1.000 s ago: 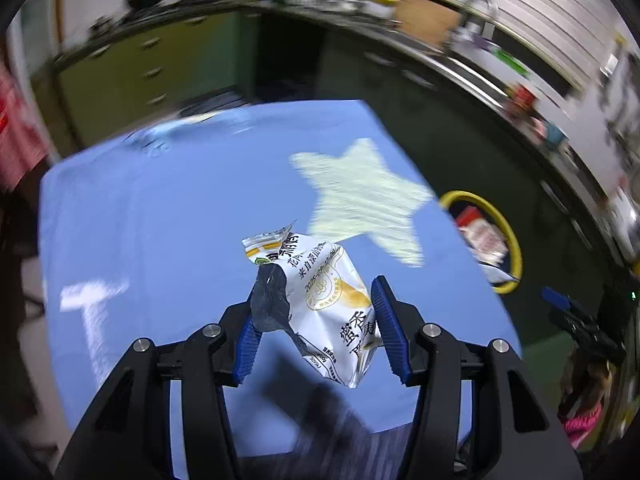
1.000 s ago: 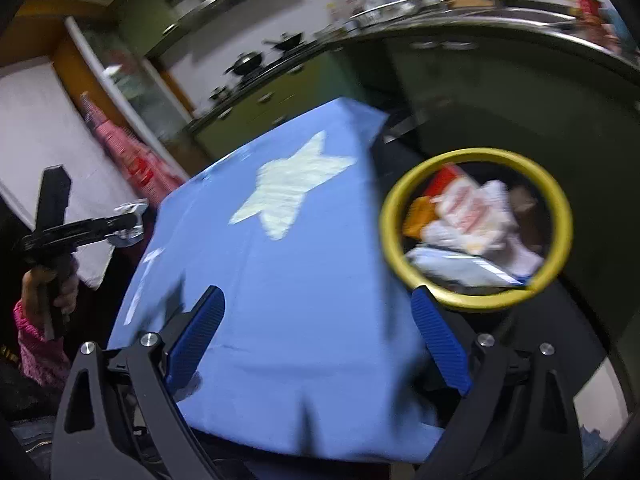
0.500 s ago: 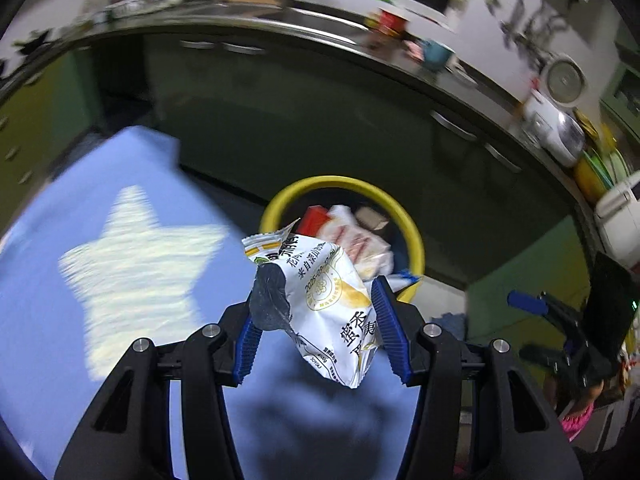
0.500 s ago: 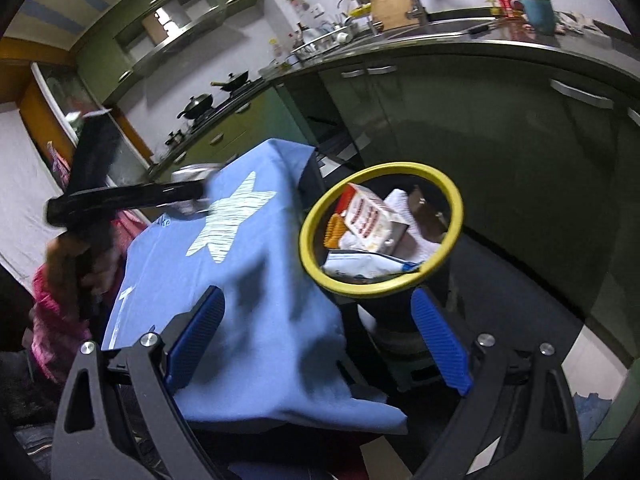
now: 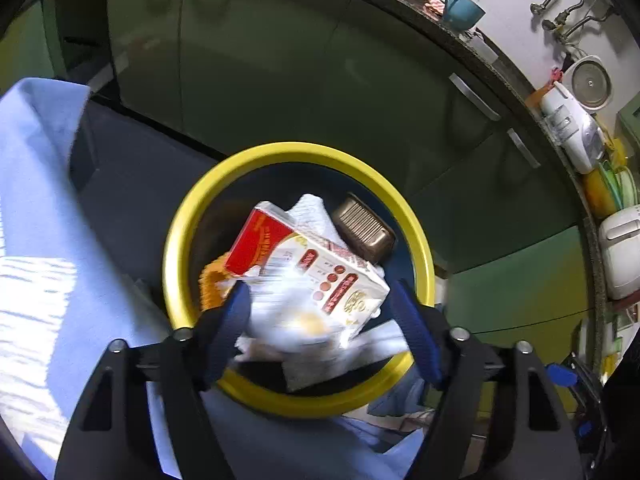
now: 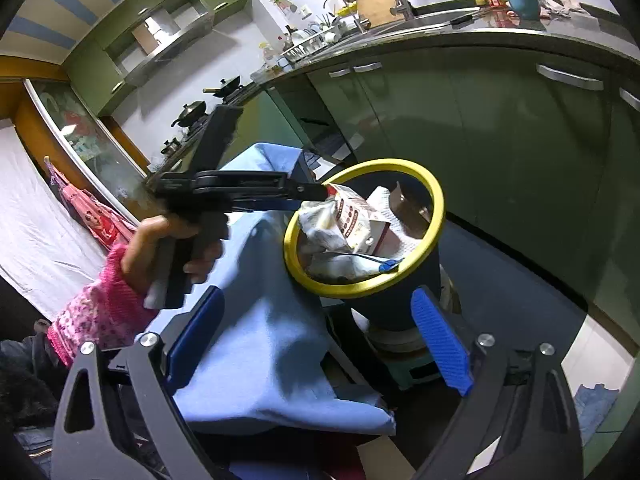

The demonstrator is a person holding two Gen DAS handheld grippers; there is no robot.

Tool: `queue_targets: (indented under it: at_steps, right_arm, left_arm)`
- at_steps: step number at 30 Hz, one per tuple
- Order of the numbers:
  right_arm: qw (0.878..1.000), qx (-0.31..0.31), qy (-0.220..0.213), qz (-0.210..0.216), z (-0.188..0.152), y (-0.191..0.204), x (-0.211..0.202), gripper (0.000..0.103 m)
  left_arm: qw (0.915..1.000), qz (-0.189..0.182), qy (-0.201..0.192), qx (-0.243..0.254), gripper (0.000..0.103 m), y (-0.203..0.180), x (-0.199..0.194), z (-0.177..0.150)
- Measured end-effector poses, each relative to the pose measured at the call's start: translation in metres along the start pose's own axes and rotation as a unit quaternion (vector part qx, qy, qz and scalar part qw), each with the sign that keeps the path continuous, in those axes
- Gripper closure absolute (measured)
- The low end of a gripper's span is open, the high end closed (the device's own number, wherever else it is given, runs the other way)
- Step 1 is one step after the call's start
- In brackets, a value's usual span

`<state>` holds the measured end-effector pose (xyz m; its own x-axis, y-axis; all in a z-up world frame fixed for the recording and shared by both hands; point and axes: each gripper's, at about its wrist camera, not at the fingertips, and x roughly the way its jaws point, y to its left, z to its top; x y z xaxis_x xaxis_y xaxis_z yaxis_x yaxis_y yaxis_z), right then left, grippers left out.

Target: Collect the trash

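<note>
The yellow-rimmed trash bin [image 5: 188,216] stands beside the blue-clothed table and holds a red-and-white carton [image 5: 316,260], paper and other trash. My left gripper [image 5: 324,328] is open directly over the bin; the white snack wrapper [image 5: 288,320] is a blur between its fingers, loose and dropping. In the right wrist view the left gripper [image 6: 316,192] reaches over the bin rim [image 6: 436,208], with the wrapper [image 6: 320,220] just below it. My right gripper [image 6: 316,340] is open and empty, held back above the table's corner.
The table wears a blue cloth [image 6: 264,320] with a pale star [image 5: 32,292]. Dark green kitchen cabinets [image 5: 280,60] curve behind the bin. The bin rests on a small stool [image 6: 404,360]. The counter holds a blue cup [image 5: 460,6] and appliances.
My left gripper swung from over the table to above the bin, then opened and let go of the wrapper, which is falling in. The right gripper pulled back slightly.
</note>
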<state>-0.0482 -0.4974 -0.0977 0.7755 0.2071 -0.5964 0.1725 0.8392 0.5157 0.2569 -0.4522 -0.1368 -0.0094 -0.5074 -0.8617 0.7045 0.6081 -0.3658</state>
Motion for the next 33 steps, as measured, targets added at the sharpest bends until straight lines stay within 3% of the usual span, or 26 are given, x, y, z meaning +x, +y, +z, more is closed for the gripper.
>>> queue_targets:
  at_steps: [5, 9, 12, 14, 18, 19, 23, 27, 29, 33]
  right_arm:
    - [1.0, -0.002, 0.0, -0.001, 0.0, 0.004, -0.003, 0.013]
    - [1.0, -0.004, -0.004, 0.0, 0.0, 0.008, -0.005, 0.013]
    - [1.0, -0.008, -0.004, 0.002, 0.001, 0.015, -0.005, 0.013]
    - [1.0, -0.018, -0.002, 0.005, 0.001, 0.023, -0.004, 0.013]
    - [0.998, -0.056, 0.001, -0.015, 0.0, 0.052, 0.0, 0.011]
    - [0.998, -0.068, 0.001, -0.017, -0.002, 0.061, 0.001, 0.009]
    - [0.993, -0.111, -0.002, -0.033, -0.011, 0.095, 0.005, 0.007]
    - [0.992, -0.121, -0.016, -0.028, -0.016, 0.123, 0.008, 0.007]
    - [0.99, -0.132, -0.028, -0.042, -0.017, 0.139, 0.006, 0.007]
    - [0.983, -0.159, -0.045, -0.073, -0.02, 0.169, -0.003, 0.006]
  left_arm:
    - [0.9999, -0.003, -0.013, -0.005, 0.026, 0.004, 0.002, 0.002]
    - [0.9994, -0.007, -0.033, -0.004, 0.026, 0.006, -0.02, -0.004]
    - [0.996, 0.013, -0.087, 0.01, 0.023, -0.001, -0.063, -0.022]
    - [0.9905, 0.032, -0.133, 0.016, 0.01, -0.006, -0.102, -0.045]
    - [0.9692, 0.116, -0.217, 0.018, 0.005, -0.014, -0.181, -0.11]
    - [0.959, 0.148, -0.241, 0.012, 0.005, -0.013, -0.206, -0.138]
    - [0.9366, 0.217, -0.274, -0.033, 0.005, 0.001, -0.263, -0.216]
    - [0.9009, 0.292, -0.297, -0.12, 0.005, 0.029, -0.307, -0.298]
    - [0.8877, 0.311, -0.302, -0.155, 0.005, 0.04, -0.322, -0.33]
    - [0.8712, 0.325, -0.323, -0.177, 0.005, 0.05, -0.347, -0.38]
